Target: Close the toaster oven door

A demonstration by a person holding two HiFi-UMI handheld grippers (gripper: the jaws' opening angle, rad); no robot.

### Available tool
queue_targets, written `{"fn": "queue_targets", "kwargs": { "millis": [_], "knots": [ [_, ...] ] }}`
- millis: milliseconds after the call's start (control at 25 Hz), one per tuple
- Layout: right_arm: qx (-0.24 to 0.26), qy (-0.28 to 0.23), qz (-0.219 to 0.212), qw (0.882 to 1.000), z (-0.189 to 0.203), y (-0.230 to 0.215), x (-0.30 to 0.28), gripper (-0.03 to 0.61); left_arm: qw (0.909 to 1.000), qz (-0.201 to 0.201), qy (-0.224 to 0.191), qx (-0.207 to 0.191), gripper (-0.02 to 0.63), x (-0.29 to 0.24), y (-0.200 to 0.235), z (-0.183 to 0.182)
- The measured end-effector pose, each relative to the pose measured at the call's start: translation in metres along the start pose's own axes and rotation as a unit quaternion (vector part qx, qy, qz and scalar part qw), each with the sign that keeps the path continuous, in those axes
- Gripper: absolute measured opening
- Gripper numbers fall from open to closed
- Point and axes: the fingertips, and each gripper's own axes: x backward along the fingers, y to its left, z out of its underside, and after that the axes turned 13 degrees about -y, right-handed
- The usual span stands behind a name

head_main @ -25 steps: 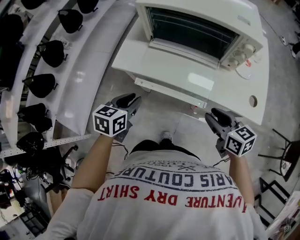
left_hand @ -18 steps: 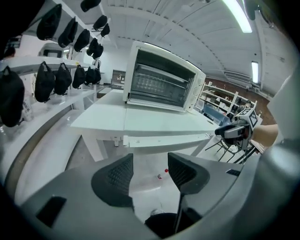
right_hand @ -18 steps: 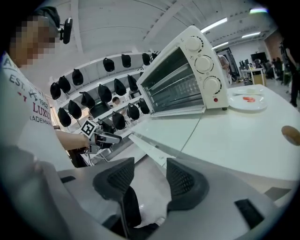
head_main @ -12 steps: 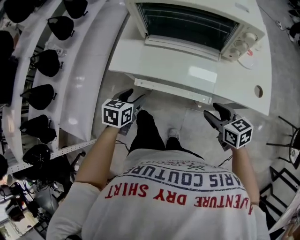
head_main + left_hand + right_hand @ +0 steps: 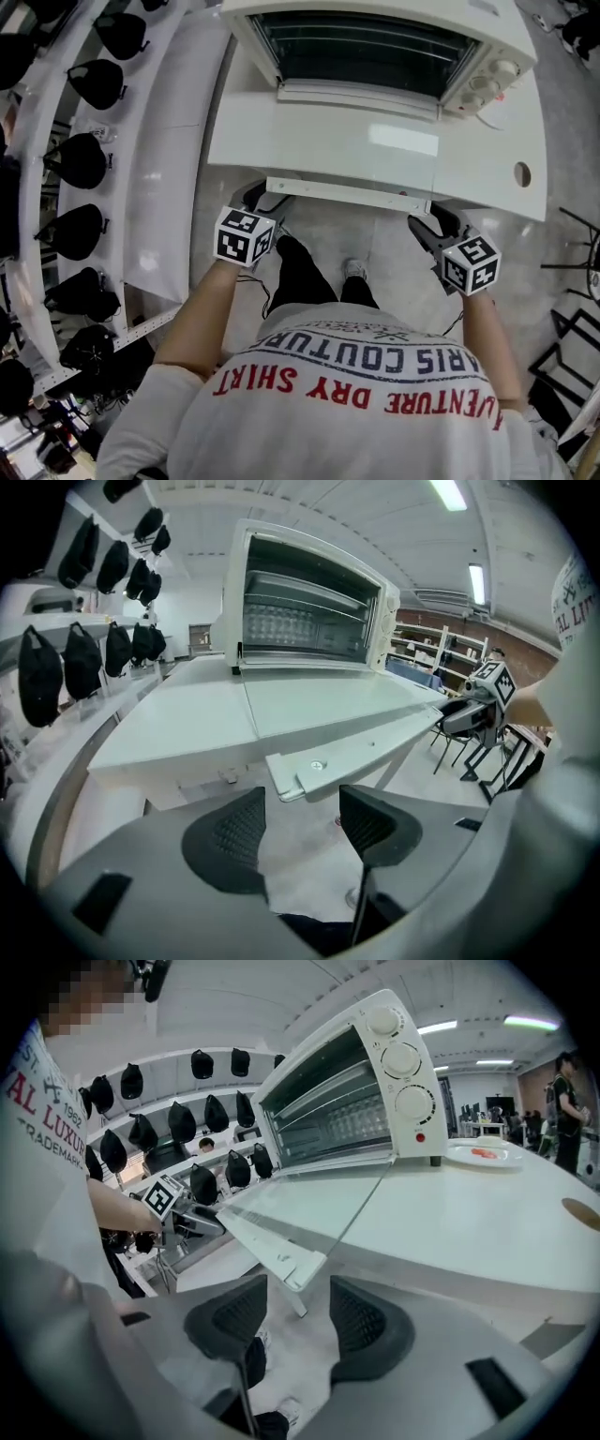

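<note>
Cream metal toaster oven [image 5: 483, 56], glass door [image 5: 356, 141] lying open; my left gripper [image 5: 264, 197] and right gripper [image 5: 436, 221], jaws just opened wide, empty, near white handle bar [image 5: 347, 194] ends, seemingly to lift it shut

You're in a big open hall set up like a shop or showroom, not a home. Curved white shelves [image 5: 164, 141] sweep down the left of the head view, lined with rows of black bags [image 5: 80, 159]. The toaster oven [image 5: 375, 47] sits on a plain white counter [image 5: 281, 131] at the top. In the left gripper view, strip lights [image 5: 450, 493] cross a high ceiling at the top, with a brick wall [image 5: 441, 628] and storage racks [image 5: 417, 653] at the right. A person [image 5: 567, 1101] stands at the right edge of the right gripper view.
</note>
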Motion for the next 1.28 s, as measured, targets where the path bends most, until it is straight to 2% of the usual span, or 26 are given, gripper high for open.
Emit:
{"fn": "queue_targets", "kwargs": {
  "millis": [240, 400, 680, 1000, 1280],
  "knots": [
    [0.007, -0.017, 0.026, 0.999, -0.001, 0.000, -0.010, 0.195, 0.9994, 0.032, -0.008, -0.008, 0.247, -0.009, 0.000, -0.005],
    [0.005, -0.023, 0.033, 0.999, -0.001, 0.002, -0.015, 0.179, 0.9985, 0.048, -0.008, -0.023, 0.205, -0.008, -0.003, -0.006],
    [0.005, -0.026, 0.048, 0.998, -0.002, 0.003, -0.013, 0.155, 0.9979, 0.064, -0.007, -0.006, 0.189, -0.008, -0.007, -0.008],
    [-0.002, -0.040, 0.042, 0.998, -0.016, 0.011, -0.007, 0.133, 0.9975, 0.068, -0.015, 0.004, 0.186, 0.005, -0.009, -0.021],
    [0.003, -0.031, 0.039, 0.999, -0.030, 0.015, 0.001, 0.120, 0.9976, 0.057, -0.037, 0.013, 0.184, 0.013, -0.011, -0.037]
  ]
}}
